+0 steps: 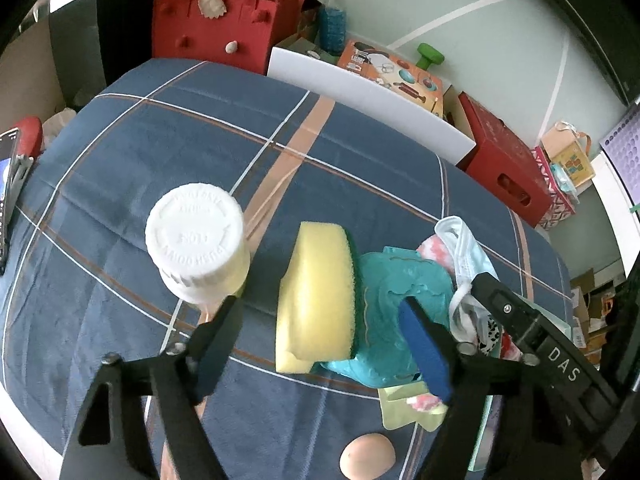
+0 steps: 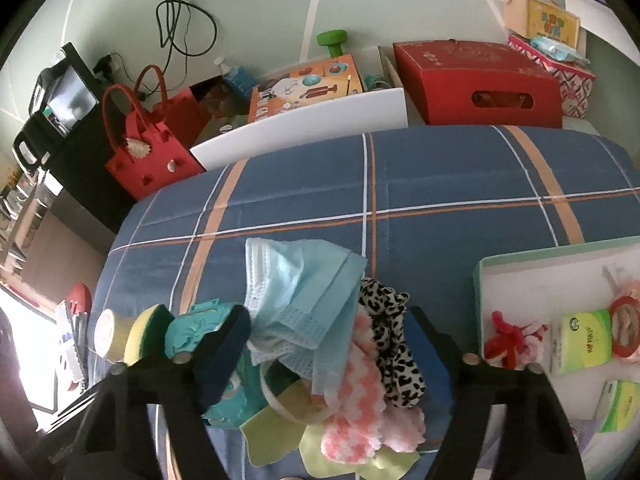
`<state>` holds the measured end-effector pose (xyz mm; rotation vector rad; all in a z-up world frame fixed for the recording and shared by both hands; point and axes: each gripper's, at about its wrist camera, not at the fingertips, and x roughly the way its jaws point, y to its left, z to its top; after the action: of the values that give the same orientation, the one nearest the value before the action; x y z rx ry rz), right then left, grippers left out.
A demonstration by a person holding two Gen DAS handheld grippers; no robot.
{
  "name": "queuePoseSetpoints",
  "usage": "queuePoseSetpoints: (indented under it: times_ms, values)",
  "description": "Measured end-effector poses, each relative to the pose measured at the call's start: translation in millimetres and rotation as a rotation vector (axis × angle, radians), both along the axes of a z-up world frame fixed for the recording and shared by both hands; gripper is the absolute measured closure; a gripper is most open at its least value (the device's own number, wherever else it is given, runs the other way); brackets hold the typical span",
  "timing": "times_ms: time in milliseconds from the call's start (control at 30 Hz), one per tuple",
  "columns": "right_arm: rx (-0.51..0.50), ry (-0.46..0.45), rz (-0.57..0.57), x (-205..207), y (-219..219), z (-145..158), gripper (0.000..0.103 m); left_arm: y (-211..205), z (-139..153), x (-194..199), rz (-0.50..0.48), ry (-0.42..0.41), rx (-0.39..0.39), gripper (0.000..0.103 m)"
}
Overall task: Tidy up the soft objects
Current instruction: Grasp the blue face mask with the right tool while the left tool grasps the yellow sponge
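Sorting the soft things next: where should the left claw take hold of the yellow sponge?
Across its flat faces. The yellow sponge stands on edge, its broad yellow face toward the bottle and its green scrub side against the teal pouch. Come from above, probably; the open left claw already straddles it.

Blue cloth [image 2: 460,168] plaid-lined in white and orange. Sponge [image 1: 316,296] yellow, green-backed; at its 9 o'clock a white-capped bottle [image 1: 196,240]. Mask [image 2: 304,284] pale blue; at its 5 o'clock a leopard-spotted scrunchie [image 2: 394,344] and pink-white zigzag cloth [image 2: 360,412].
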<state>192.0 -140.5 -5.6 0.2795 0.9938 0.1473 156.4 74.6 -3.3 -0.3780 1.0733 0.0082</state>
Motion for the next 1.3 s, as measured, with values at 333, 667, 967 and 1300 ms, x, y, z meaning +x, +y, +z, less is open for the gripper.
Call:
queuePoseSetpoints:
  times_ms: [333,667,967,1300]
  values:
    - [0.032,-0.012,0.023,-3,1,0,0.076,3,0,-1,0.007,-0.005,-0.053,0.060]
    - [0.020,-0.043,0.037,-9,1,8,0.089,8,5,-4,0.021,-0.031,-0.052,0.069]
    - [0.010,-0.071,0.043,-17,-2,17,0.089,16,15,-9,0.053,-0.068,-0.041,0.070]
    - [0.024,-0.132,0.034,-33,-13,38,0.089,13,47,-20,0.048,-0.160,-0.012,0.069]
